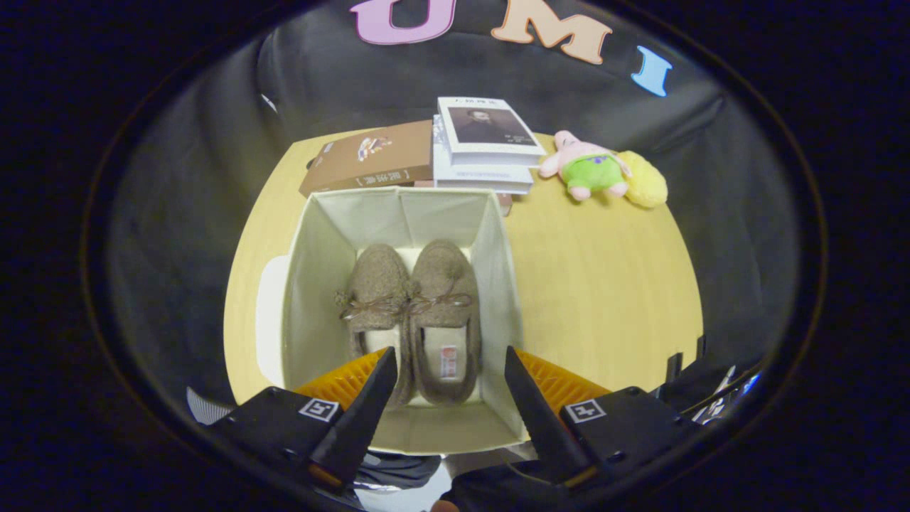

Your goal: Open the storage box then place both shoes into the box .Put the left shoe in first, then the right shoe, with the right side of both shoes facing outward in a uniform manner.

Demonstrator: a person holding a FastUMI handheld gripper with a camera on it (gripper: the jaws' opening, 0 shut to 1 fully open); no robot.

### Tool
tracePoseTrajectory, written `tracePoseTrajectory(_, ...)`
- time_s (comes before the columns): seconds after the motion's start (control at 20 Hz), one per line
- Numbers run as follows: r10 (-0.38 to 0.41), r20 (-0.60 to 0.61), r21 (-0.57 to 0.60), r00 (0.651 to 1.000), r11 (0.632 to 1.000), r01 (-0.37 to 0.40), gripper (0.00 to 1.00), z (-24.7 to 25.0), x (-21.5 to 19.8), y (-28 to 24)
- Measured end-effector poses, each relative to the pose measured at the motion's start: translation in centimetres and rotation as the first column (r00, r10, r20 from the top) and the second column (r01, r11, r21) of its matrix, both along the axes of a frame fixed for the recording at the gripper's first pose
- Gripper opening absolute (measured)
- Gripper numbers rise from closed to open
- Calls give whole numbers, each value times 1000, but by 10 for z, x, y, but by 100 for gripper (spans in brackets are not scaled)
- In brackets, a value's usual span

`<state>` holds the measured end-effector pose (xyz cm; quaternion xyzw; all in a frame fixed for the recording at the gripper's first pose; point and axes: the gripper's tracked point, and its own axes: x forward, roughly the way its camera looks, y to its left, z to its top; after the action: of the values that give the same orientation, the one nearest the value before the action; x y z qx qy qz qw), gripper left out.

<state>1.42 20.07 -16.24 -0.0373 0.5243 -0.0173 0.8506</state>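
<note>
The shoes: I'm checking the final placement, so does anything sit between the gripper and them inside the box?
Nothing visible does. The gripper is open above the storage box, and both shoes lie side by side on its floor, just ahead of the fingers.

Stacked books (plush toy beside)

My gripper has two tapering, wedge-shaped fingers standing apart with nothing between them, each rising out of a dark, blocky housing. Each housing carries a small square black-and-white marker on top, one beside each finger. Ribbed orange panels fan outward behind the fingers. Beneath the gripper I can see striped grey fabric and dark cloth, probably clothing.
</note>
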Motion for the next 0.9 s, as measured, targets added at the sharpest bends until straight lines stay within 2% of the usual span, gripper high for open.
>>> tracePoseTrajectory(0.4, -42, 203, -57, 978, 997, 55, 99, 49, 5, -117)
tracePoseTrajectory(0.55, -63, 335, -16, 940, 997, 73, 99, 69, 17, -155)
tracePoseTrajectory(0.7, -103, 477, 46, 873, 995, 92, 99, 91, 28, -190)
tracePoseTrajectory(0.9, -113, 702, 102, 703, 993, 58, 99, 142, 34, -222)
